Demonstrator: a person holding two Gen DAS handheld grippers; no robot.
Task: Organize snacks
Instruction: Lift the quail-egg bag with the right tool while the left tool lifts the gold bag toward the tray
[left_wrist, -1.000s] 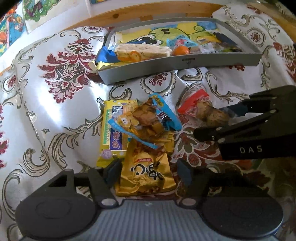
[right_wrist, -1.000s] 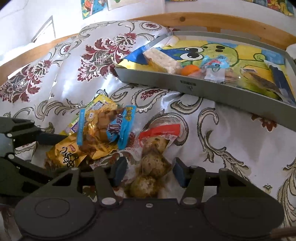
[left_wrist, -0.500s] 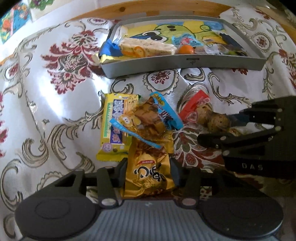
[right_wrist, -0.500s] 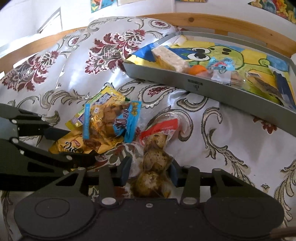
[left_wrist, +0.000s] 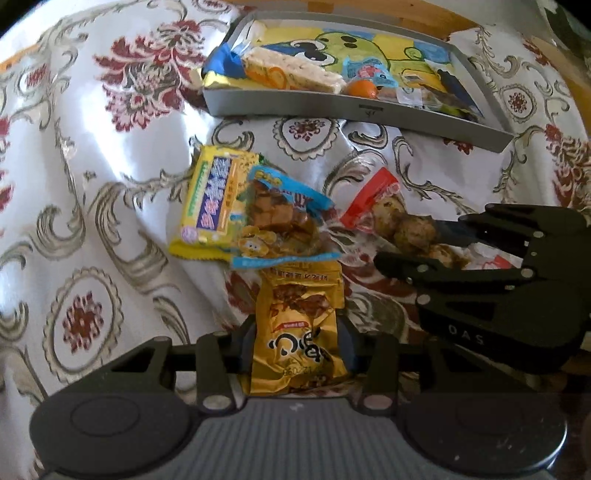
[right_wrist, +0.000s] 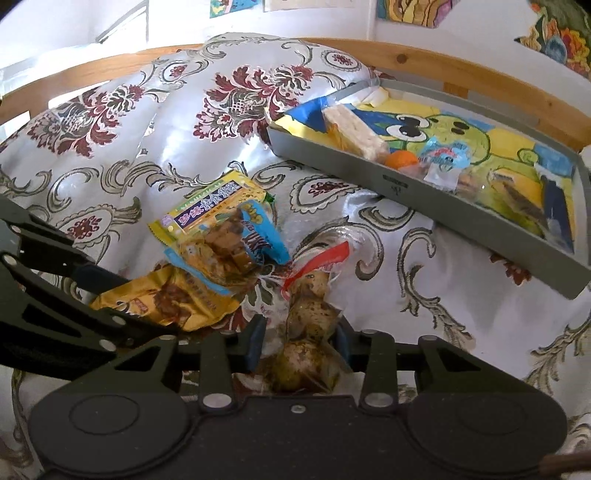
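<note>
gold packet (left_wrist: 300, 334) between left hand-held gripper (left_wrist: 297, 341) fingers

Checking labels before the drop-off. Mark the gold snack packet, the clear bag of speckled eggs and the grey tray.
gold snack packet (left_wrist: 301, 332), left wrist view, middle of its printed front.
clear bag of speckled eggs (right_wrist: 308, 317), right wrist view, on the middle egg.
grey tray (right_wrist: 369, 171), right wrist view, near front wall.

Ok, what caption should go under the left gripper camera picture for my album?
Left gripper pinching a gold snack packet, grey tray waiting ahead.
</note>
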